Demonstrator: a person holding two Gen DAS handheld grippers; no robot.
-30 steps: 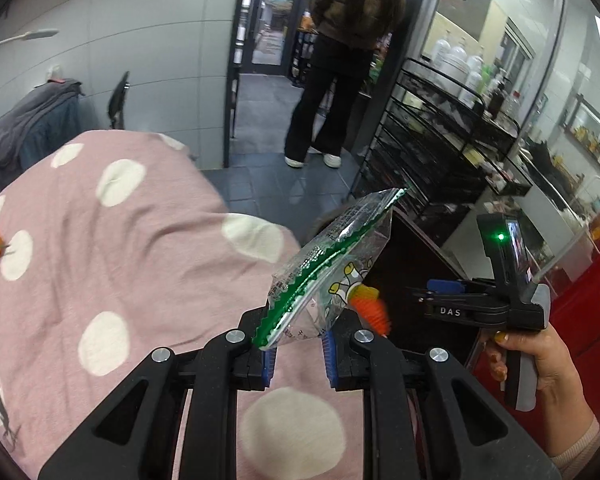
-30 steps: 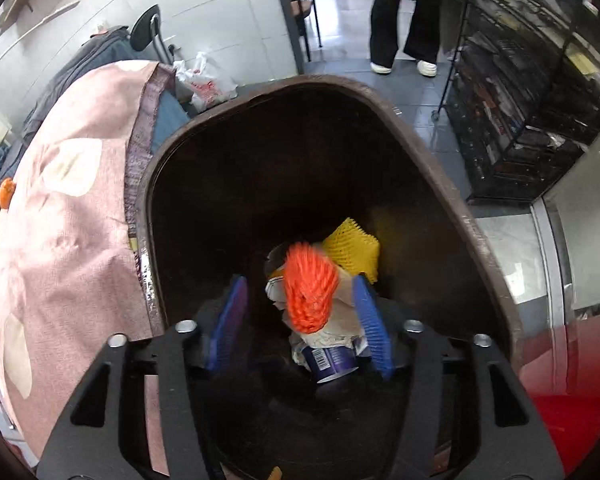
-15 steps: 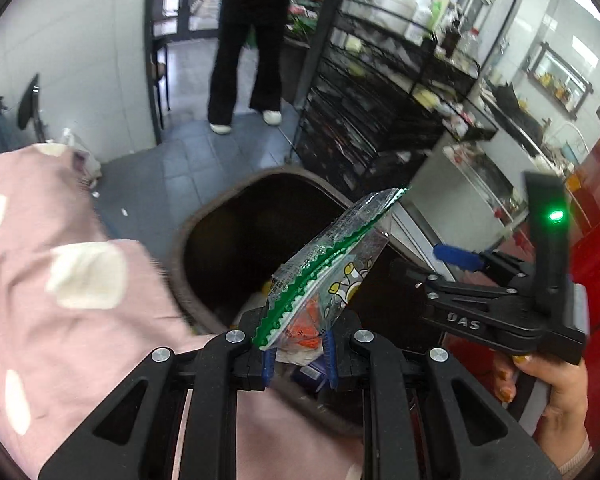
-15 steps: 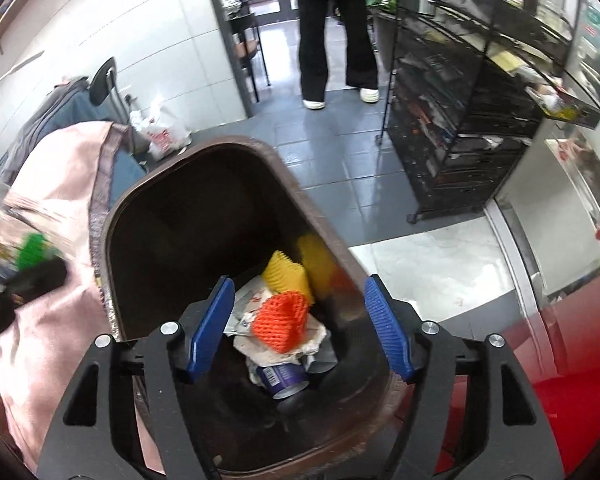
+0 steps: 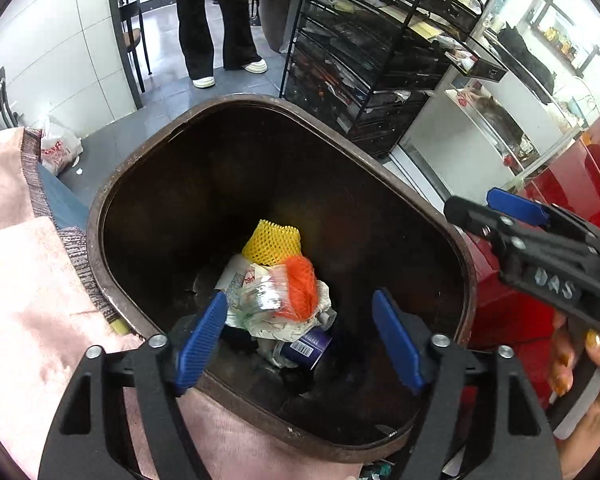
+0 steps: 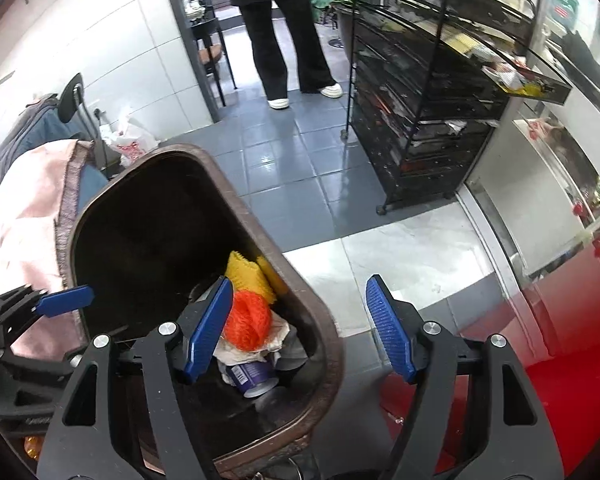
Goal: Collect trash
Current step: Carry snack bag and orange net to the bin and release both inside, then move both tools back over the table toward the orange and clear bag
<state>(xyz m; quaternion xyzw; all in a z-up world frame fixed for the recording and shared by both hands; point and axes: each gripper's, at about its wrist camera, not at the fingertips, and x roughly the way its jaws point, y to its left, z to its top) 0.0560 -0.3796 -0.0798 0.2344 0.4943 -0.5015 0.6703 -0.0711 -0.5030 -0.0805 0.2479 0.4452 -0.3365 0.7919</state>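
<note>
Clear plastic wrapper with green print, blurred, lying atop the heap at the bottom of the brown trash bin, centre of the left wrist view. Touching an orange foam net on its right; a yellow foam net just above; crumpled white paper and a blue cup below. Framed by the left gripper at lower centre, jaws opening, blue pads wide apart with nothing pressed between them, poised over the bin mouth. At the right edge, the right gripper held in a hand, likewise parted and empty; in its own view, straddling the bin's right rim at lower centre. Pink cloth draped to the left of the bin. Behind, grey tiled floor, a black wire rack at upper right, and a standing person's dark trousers at top centre.
</note>
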